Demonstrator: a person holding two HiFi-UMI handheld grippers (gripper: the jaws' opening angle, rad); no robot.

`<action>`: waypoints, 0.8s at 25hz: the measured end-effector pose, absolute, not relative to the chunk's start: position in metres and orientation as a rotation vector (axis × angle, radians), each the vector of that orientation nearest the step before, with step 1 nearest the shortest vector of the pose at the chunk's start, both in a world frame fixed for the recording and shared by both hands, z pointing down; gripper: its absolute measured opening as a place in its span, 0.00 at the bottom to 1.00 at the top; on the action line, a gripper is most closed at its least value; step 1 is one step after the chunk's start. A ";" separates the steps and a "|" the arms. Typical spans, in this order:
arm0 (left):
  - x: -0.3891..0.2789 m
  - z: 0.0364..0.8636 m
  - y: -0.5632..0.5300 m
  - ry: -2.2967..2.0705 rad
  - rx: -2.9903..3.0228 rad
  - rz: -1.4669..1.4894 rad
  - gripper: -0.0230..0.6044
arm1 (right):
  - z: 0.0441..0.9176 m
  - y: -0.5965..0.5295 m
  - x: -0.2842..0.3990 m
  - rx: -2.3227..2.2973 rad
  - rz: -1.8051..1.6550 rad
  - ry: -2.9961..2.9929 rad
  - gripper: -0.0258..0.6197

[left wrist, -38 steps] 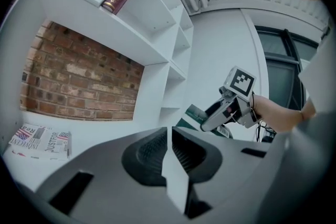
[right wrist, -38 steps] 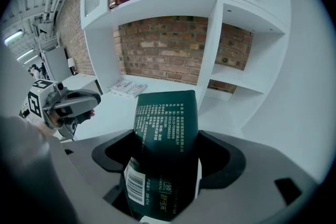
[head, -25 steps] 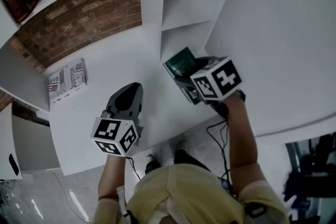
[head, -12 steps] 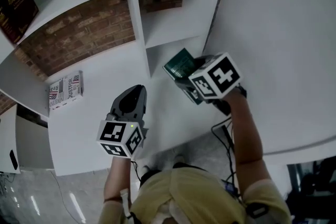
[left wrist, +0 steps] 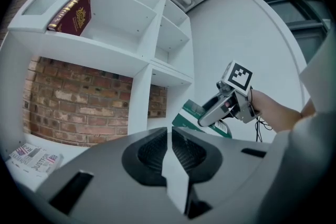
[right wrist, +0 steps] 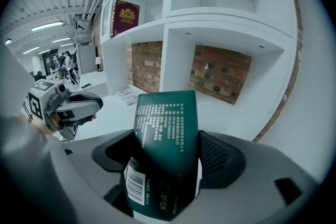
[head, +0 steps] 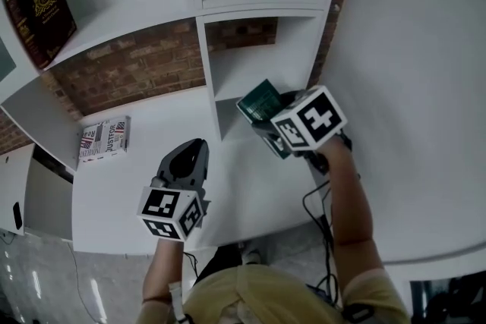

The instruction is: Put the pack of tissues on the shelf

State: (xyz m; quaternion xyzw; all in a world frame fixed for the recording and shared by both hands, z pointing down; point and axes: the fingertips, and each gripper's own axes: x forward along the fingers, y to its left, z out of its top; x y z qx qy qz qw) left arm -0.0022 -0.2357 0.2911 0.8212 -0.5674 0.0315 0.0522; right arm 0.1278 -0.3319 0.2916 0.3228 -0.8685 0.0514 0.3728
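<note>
Tissue pack (head: 260, 99) gripped, near end hidden

In the head view, your right gripper (head: 265, 118) covers most of the pack of tissues (head: 258, 98), so you see only one green end. In the right gripper view its lower end is hidden between the jaws, and its small print is too fine to read.

Right gripper (head: 267, 120) clamps a dark green pack of tissues (head: 258, 96), held at the mouth of the narrow lower compartment of the white shelf (head: 206, 49). Left gripper (head: 193, 149) sits nearer and to the left, over the white counter (head: 152, 114). Printed booklet (head: 105, 138) lies flat far left. Dark red book (head: 42, 11) leans in the upper left compartment. Brick backs the lower compartments.
</note>
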 end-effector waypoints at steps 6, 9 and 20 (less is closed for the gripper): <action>0.001 0.278 -0.261 -1.749 2.537 0.115 0.08 | 0.270 -0.365 0.115 0.833 0.082 -2.246 0.61; 0.001 0.273 -0.273 -1.743 2.553 0.102 0.08 | 0.264 -0.375 0.107 0.822 0.074 -2.255 0.61; -0.015 0.270 -0.314 -1.726 2.562 0.086 0.08 | 0.266 -0.436 0.082 0.814 0.043 -2.247 0.61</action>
